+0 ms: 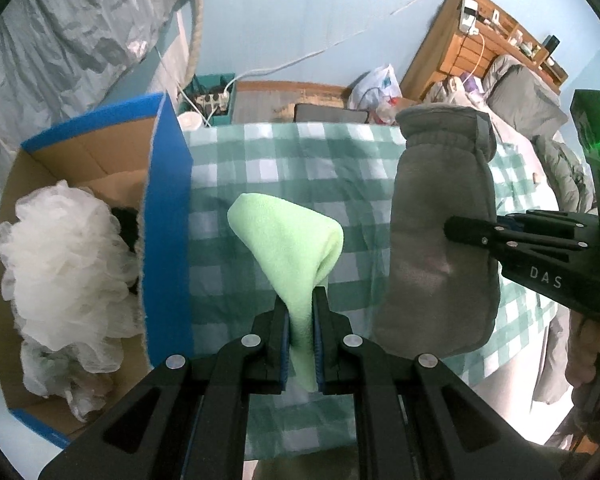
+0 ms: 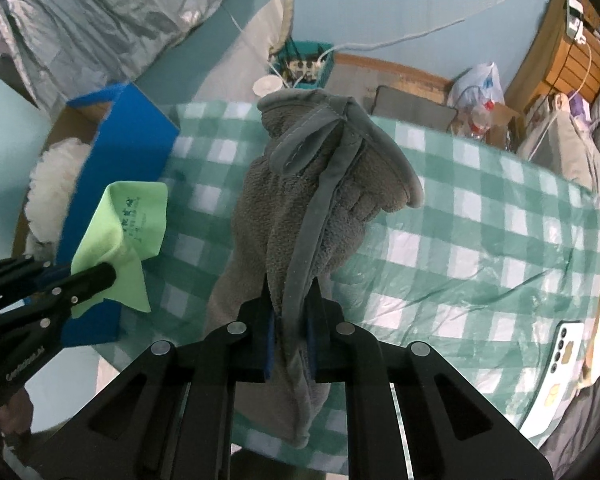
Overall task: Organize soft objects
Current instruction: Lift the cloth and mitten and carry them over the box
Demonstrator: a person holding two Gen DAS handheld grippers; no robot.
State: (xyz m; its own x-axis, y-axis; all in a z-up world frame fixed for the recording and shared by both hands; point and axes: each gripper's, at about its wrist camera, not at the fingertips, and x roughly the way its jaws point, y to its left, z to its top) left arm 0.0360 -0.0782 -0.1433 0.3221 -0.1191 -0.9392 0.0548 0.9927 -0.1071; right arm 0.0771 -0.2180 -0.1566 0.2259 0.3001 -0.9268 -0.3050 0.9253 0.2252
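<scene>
The left tongs (image 1: 301, 312) are clamped narrow on a light green cloth (image 1: 292, 240), which hangs clear above the checked desk (image 1: 260, 160). The right tongs (image 2: 291, 312) pinch a grey fleece mitt (image 2: 300, 200) by one edge, and it too dangles free of the desk, its long axis running away from the jaws toward its cuff at twelve o'clock.

The open cardboard box with blue flaps (image 1: 168, 220) stands at the desk's edge, at about nine o'clock from the left tongs, its near flap just beside the green cloth. A white mesh bath puff (image 1: 60, 272) already lies inside.

In the right wrist view the box sits at ten o'clock, beyond the left tongs (image 2: 112, 272) and the cloth. So the left hand is the nearer one to the box; the cloth likely goes in first, with the mitt crossing the desk after it.
</scene>
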